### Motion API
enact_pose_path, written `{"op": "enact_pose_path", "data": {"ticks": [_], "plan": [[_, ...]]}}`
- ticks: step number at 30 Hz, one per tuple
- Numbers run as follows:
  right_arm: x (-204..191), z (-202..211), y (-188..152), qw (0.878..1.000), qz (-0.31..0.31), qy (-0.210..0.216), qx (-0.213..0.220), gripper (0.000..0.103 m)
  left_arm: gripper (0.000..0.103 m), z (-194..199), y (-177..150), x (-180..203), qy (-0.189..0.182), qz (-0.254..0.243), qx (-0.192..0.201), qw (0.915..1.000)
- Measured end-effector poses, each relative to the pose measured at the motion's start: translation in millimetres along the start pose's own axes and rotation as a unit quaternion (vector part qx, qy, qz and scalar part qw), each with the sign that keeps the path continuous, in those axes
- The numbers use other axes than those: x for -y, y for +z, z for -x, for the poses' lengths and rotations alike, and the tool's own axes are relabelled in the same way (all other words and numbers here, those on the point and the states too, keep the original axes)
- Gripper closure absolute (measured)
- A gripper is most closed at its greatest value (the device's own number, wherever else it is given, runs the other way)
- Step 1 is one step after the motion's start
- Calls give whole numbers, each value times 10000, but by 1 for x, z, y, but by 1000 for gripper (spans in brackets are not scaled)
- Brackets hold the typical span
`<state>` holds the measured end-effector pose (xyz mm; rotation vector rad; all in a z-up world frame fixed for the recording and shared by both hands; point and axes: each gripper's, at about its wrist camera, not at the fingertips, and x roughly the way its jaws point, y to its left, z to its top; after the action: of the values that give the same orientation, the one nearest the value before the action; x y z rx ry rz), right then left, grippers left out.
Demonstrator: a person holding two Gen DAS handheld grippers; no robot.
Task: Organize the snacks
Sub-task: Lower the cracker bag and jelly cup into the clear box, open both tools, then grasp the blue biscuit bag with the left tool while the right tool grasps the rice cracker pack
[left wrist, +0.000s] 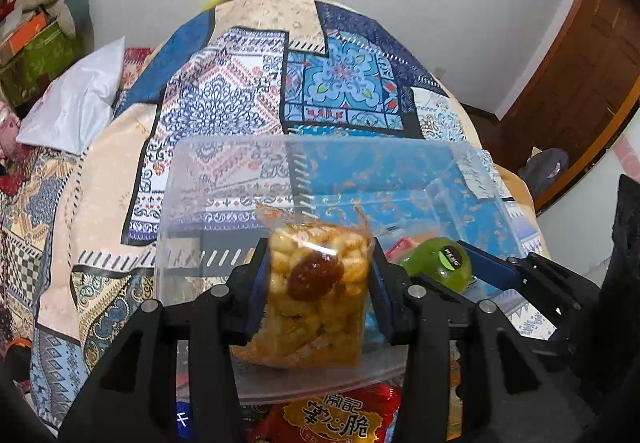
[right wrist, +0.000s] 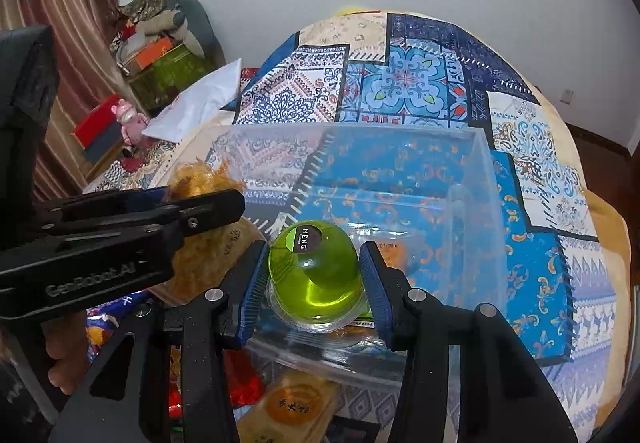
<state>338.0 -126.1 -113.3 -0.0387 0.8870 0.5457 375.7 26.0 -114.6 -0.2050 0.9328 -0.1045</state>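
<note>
My left gripper [left wrist: 318, 275] is shut on a clear packet of golden puffed snack with a dark date on it [left wrist: 316, 283], held over the near rim of a clear plastic box [left wrist: 224, 163]. My right gripper [right wrist: 314, 279] is shut on a green jelly cup [right wrist: 314, 275] with a black label, held inside the same box [right wrist: 480, 171] near its front wall. The jelly cup also shows in the left wrist view [left wrist: 438, 263], with the right gripper's finger [left wrist: 486, 267] beside it. The left gripper and its packet [right wrist: 200, 179] show at the left of the right wrist view.
The box sits on a patchwork-patterned cloth [left wrist: 248, 83]. A red snack packet [left wrist: 340, 419] and other packets [right wrist: 296, 403] lie just in front of the box. A white bag [left wrist: 80, 99] and stacked boxes [left wrist: 36, 55] lie to the left.
</note>
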Motion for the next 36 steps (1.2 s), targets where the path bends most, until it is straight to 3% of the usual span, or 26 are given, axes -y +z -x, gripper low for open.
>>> {"op": "enact_pose_path", "data": {"ticks": [5, 11, 16, 27, 36], "plan": [[-2, 5, 0, 9999, 80, -48, -43, 59, 50, 11, 1, -4, -3, 67, 51, 10000], [1, 32, 3, 9998, -8, -47, 177, 54, 44, 53, -3, -6, 12, -38, 321, 9995], [-1, 60, -3, 9994, 13, -138, 323, 51, 37, 84, -17, -15, 261, -223, 472, 9983], [-11, 80, -35, 9997, -36, -135, 224, 38, 37, 95, -70, -69, 734, -85, 10, 9973], [-15, 49, -54, 9995, -142, -130, -233, 37, 37, 76, -113, -86, 760, -5, -359, 9965]]}}
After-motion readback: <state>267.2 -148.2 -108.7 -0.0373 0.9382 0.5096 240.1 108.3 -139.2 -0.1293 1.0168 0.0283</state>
